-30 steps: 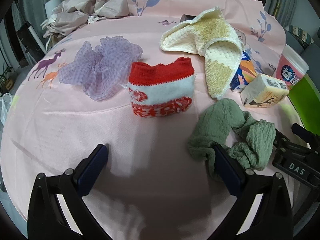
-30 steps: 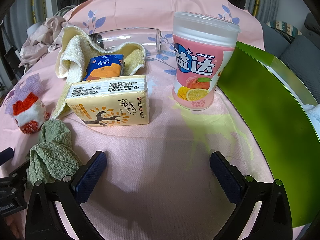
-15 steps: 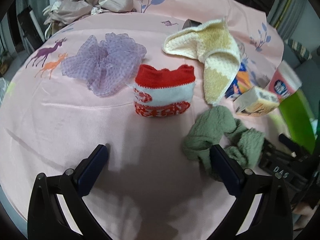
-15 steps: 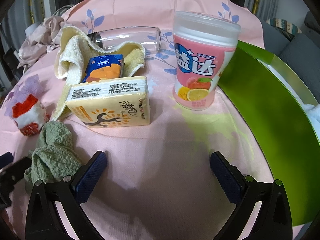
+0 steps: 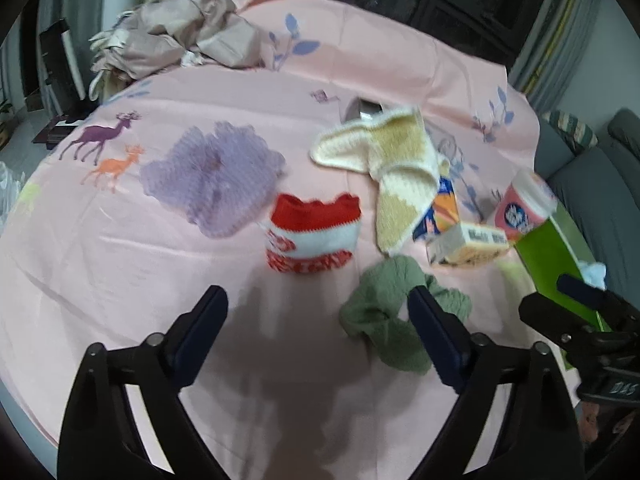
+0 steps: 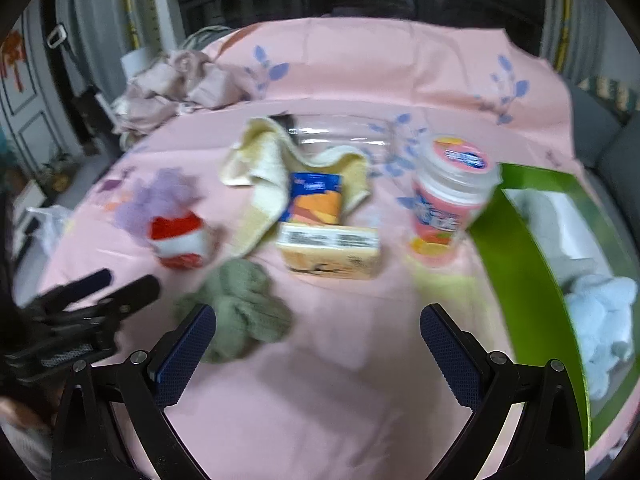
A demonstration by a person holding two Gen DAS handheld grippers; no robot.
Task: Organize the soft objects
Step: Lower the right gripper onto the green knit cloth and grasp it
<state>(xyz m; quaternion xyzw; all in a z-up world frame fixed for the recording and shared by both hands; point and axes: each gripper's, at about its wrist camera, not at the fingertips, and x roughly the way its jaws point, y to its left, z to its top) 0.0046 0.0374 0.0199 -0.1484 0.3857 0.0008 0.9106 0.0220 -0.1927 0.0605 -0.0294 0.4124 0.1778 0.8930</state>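
Note:
A red and white knitted sock [image 5: 312,236] lies mid-table beside a purple mesh puff [image 5: 212,176] and a cream and yellow towel [image 5: 392,160]. A crumpled green cloth [image 5: 384,312] lies just behind the right finger of my left gripper [image 5: 316,308], whose jaws are closing with nothing between them. My right gripper [image 6: 318,316] hangs open above bare tablecloth, with the green cloth [image 6: 240,312] by its left finger. A pale blue soft thing [image 6: 604,312] lies inside the green box [image 6: 520,280].
A tissue pack [image 6: 328,252], a blue and orange packet [image 6: 316,200] and a pink gum jar [image 6: 448,200] stand together near the box. A clear glass [image 6: 340,132] lies behind the towel. Beige clothes [image 5: 176,40] are heaped at the far left.
Both grippers have risen, so the table looks farther off. The left jaws stand narrower than before. The right view now looks down into the green box.

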